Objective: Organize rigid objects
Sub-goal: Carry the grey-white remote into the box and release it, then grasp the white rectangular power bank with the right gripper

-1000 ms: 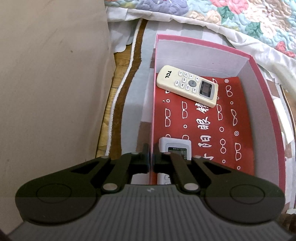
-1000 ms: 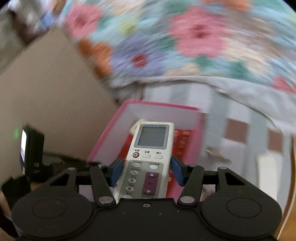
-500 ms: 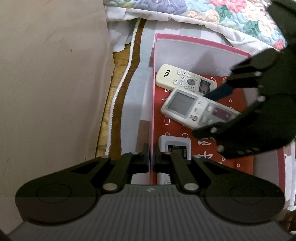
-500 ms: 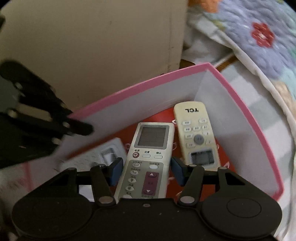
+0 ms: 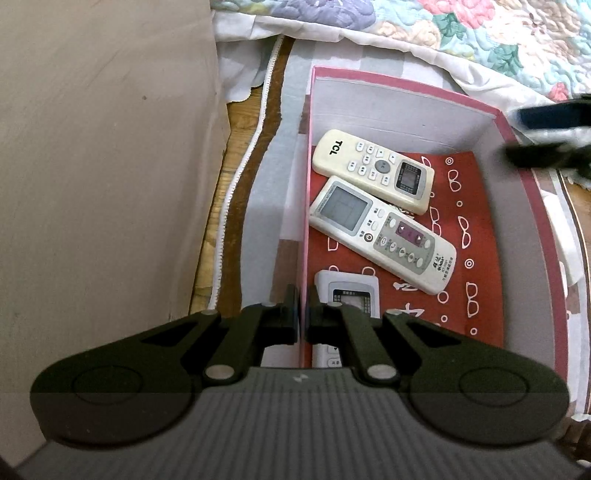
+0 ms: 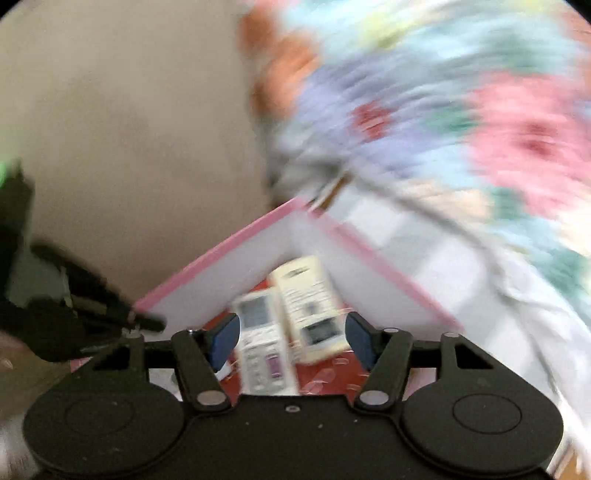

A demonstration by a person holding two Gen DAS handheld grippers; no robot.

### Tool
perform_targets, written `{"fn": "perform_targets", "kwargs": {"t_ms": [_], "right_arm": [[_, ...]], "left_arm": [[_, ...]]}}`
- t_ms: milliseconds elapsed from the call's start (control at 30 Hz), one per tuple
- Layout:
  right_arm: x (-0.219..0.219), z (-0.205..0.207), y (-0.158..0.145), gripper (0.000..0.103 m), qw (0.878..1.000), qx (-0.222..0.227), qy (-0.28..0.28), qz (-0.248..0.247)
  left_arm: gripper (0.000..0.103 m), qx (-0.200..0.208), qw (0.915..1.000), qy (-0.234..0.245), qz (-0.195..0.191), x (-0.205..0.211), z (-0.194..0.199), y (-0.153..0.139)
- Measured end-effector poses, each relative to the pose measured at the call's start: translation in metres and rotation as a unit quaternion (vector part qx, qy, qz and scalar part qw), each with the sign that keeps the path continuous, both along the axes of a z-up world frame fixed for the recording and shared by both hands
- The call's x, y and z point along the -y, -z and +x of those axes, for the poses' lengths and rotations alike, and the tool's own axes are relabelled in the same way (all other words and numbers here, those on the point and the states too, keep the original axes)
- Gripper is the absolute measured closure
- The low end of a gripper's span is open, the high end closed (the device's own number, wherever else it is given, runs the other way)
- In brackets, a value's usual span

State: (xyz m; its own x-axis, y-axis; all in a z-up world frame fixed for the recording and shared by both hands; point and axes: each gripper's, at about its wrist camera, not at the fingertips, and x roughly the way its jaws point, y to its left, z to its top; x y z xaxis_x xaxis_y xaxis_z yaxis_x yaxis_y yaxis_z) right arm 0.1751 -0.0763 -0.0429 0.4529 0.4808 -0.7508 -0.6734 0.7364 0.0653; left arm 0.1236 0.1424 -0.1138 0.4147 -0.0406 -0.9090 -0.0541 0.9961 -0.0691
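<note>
Left gripper [image 5: 302, 314]: fingers together, clamped on the thin left wall of the pink box [image 5: 524, 206]. Right gripper [image 6: 291, 339]: fingers apart and opening, blue pads [image 6: 223, 338] wide of everything, nothing between them but a blurred view down into the box. Box floor is red, printed with white spectacles. Three remotes lie on it: cream TCL remote [image 5: 373, 170] toward the far wall, white remote with purple buttons [image 5: 382, 232] just beside it and lying roughly parallel, small white remote [image 5: 349, 295] nearest the left fingers, partly hidden by them. Box sits on a pale checked cloth [image 5: 271, 192] with a brown, white-trimmed border; wood floor [image 5: 214, 221] shows at its edge. Plain beige panel [image 5: 103, 166] stands to the left. Floral quilt [image 5: 480, 29] lies beyond the box.
</note>
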Motion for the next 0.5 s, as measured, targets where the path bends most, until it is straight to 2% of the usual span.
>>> {"fn": "perform_targets", "kwargs": {"t_ms": [33, 100, 233, 367, 433, 500], "right_arm": [[0.019, -0.011, -0.011, 0.033, 0.999, 0.024, 0.039, 0.024], [0.039, -0.026, -0.023, 0.027, 0.997, 0.035, 0.064, 0.038], [0.072, -0.036, -0.025, 0.025, 0.996, 0.023, 0.086, 0.006], [0.116, -0.025, 0.001, 0.026, 0.988, -0.021, 0.151, -0.012], [0.137, -0.023, 0.023, 0.027, 0.979, -0.019, 0.198, -0.041], [0.151, -0.024, 0.045, 0.034, 0.974, -0.022, 0.216, -0.067]], "left_arm": [[0.1, 0.0, 1.0, 0.002, 0.001, 0.0, 0.0, 0.0], [0.101, 0.002, 0.9996, 0.022, 0.019, 0.006, -0.001, -0.001], [0.101, 0.002, 0.9991, 0.03, 0.029, 0.009, -0.003, -0.003], [0.101, 0.002, 0.9994, 0.026, 0.021, 0.006, -0.003, -0.003], [0.101, 0.003, 0.9994, 0.027, 0.023, 0.007, -0.003, -0.003], [0.101, 0.004, 0.9994, 0.027, 0.024, 0.007, -0.003, -0.003]]}}
